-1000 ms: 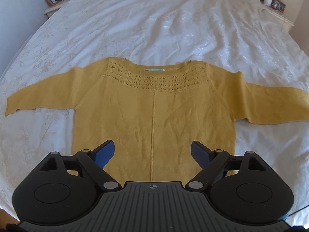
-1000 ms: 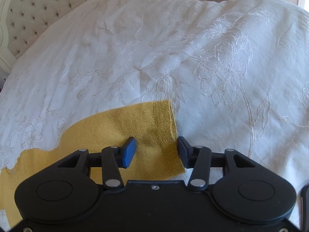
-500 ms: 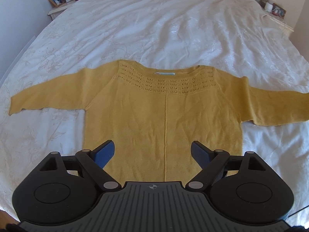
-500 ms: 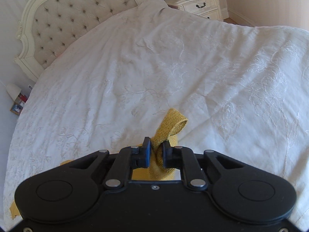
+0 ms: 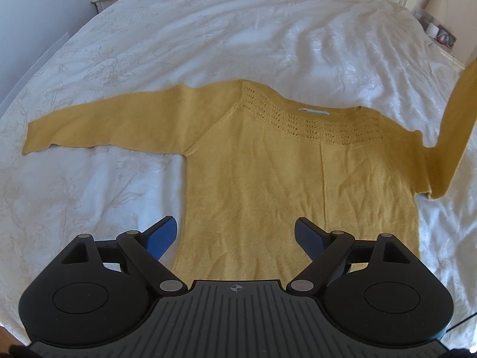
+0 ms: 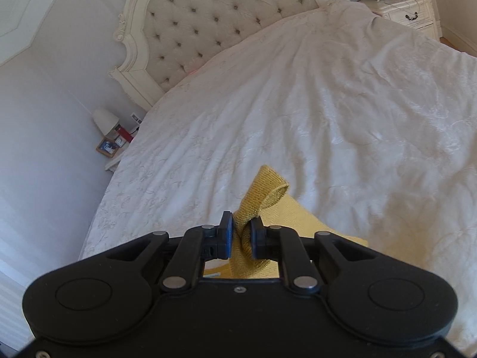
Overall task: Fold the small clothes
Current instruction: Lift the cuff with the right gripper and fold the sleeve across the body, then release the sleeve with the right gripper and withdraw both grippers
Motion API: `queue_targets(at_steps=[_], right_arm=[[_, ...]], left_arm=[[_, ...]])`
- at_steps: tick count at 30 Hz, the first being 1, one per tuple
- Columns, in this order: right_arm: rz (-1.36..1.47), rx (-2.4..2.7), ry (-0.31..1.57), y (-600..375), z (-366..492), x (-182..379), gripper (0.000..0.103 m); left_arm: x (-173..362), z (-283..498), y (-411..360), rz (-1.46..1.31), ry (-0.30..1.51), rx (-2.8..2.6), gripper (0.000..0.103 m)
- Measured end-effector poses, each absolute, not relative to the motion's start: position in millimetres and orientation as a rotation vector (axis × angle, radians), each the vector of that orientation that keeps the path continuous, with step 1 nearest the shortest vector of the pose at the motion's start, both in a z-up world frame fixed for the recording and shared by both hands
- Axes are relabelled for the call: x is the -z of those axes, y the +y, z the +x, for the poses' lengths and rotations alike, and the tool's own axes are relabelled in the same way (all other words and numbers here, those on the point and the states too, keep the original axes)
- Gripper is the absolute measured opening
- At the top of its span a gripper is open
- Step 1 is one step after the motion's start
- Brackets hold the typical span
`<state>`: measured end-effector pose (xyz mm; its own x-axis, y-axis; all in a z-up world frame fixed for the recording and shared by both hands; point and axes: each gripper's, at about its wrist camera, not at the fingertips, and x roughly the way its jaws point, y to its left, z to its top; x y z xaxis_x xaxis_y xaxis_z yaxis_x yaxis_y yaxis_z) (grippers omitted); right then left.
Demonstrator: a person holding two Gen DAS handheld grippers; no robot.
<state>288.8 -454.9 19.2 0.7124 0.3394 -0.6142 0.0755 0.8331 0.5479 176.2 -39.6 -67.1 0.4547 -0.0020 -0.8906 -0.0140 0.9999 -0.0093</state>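
A mustard-yellow knit sweater [image 5: 298,185] lies flat on the white bedspread [image 5: 238,35], neck away from me, its left sleeve [image 5: 104,125] stretched out. My left gripper [image 5: 235,235] is open and empty, hovering over the sweater's hem. The right sleeve [image 5: 456,125] rises off the bed at the right edge. My right gripper [image 6: 241,235] is shut on that sleeve's cuff [image 6: 262,191] and holds it above the bed.
A tufted headboard [image 6: 226,21] stands at the bed's far end. Nightstands with lamps and photo frames flank the bed [image 6: 113,146] [image 6: 408,9]. A wall [image 6: 44,149] runs along the bed's left side.
My right gripper closed on the sleeve cuff and lifted it up off the bed. My left gripper drifted left over the hem, staying open.
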Motion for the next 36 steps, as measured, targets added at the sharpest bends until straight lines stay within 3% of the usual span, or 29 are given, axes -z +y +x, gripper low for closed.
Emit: queue_targets(at_steps=[18, 21, 25, 36], right_arm=[[0.336, -0.506, 1.085, -134.5, 352.2, 99.4, 0.02], [0.256, -0.522, 1.102, -106.3, 345.8, 115.1, 0.028], [0.176, -0.495, 1.073, -102.1, 333.2, 116.6, 0.04], [0.133, -0.41, 0.965, -209.3, 274.9, 85.0, 0.05]], left_arm=[[99.3, 197.0, 99.7, -0.043, 1.166, -0.125, 0.087], [102.3, 199.9, 105.6, -0.045, 1.178, -0.118, 0.087], [101.9, 201.3, 96.3, -0.014, 1.176, -0.089, 0.087], [84.1, 188.6, -8.9, 0.069, 1.131, -0.111, 0.087]])
